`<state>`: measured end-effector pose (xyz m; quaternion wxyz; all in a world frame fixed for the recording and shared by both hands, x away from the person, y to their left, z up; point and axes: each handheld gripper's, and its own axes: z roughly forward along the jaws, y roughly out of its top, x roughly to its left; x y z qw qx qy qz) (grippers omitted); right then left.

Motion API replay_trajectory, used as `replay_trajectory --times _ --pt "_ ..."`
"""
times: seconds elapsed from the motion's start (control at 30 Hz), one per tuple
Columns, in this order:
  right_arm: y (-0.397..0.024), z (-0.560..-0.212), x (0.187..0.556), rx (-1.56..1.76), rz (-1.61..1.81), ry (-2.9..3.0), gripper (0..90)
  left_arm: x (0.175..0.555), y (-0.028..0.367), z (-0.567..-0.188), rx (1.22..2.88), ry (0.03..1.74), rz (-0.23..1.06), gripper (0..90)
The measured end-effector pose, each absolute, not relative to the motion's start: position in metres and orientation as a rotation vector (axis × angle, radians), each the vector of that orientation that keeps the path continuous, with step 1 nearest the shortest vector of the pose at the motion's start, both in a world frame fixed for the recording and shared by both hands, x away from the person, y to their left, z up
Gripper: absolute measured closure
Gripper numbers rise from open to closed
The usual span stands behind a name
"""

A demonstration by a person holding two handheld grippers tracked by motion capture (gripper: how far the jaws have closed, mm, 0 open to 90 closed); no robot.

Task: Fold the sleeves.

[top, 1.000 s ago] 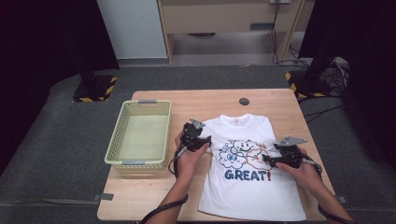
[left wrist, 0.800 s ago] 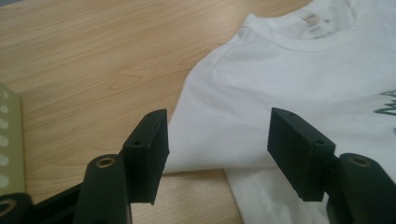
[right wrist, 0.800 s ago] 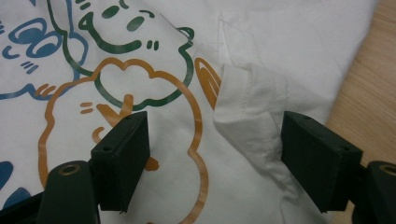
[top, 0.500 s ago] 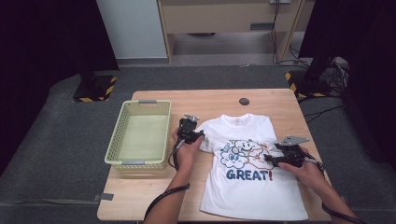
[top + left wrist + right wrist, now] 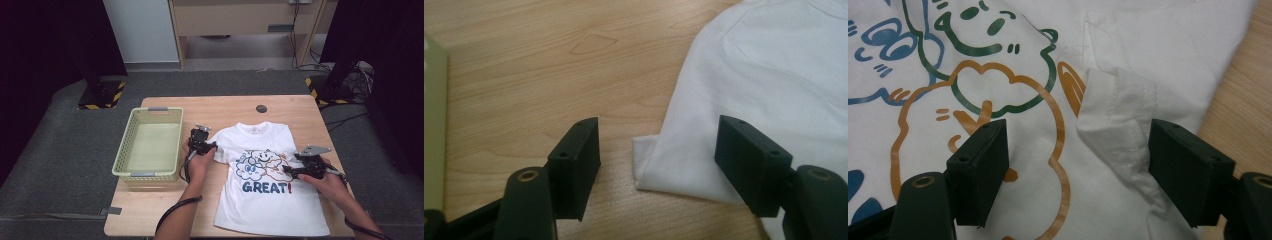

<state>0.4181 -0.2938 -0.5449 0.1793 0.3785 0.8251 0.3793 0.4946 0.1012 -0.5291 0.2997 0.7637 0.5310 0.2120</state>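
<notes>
A pale green plastic basket (image 5: 150, 146) sits left on the wooden table (image 5: 235, 105). Beside it, the left gripper (image 5: 203, 143), jaws just reopened, straddles the sleeve of a flat white printed T-shirt (image 5: 267, 200). The right gripper (image 5: 296, 171), jaws apart, straddles the folded-in right sleeve.

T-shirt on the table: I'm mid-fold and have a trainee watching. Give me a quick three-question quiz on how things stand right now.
1. True or false: the left gripper is clamped on the left sleeve.
2. What lies between the right gripper's jaws in the right gripper view? A) bare wood B) a folded-in sleeve on the printed T-shirt C) the basket's rim
3. Which side of the T-shirt does the basket stand on in the high view?

Key:
1. False. The jaws stand open, with the sleeve's corner between them, untouched.
2. B. The jaws are open around it.
3. Its left, on the wooden table, empty.
</notes>
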Motion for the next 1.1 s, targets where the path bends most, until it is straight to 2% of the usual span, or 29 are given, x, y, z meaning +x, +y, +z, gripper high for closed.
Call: replay_trajectory --times 0.1,0.47,0.73,1.1 --pt "-0.294 -0.545 0.418 1.07 1.073 2.333 25.5 0.494 0.102 -0.529 2.021 1.41 0.536 36.7" --pt "-0.294 -0.545 0.418 1.069 1.076 2.336 25.8 0.481 0.097 -0.527 2.037 1.353 0.49 68.2" --pt "-0.294 -0.545 0.417 1.074 1.071 2.327 26.3 0.478 0.096 -0.525 2.062 1.336 0.478 81.0" --pt "-0.293 -0.545 0.416 1.083 1.07 2.323 26.3 0.473 0.096 -0.512 2.047 1.32 0.449 83.8"
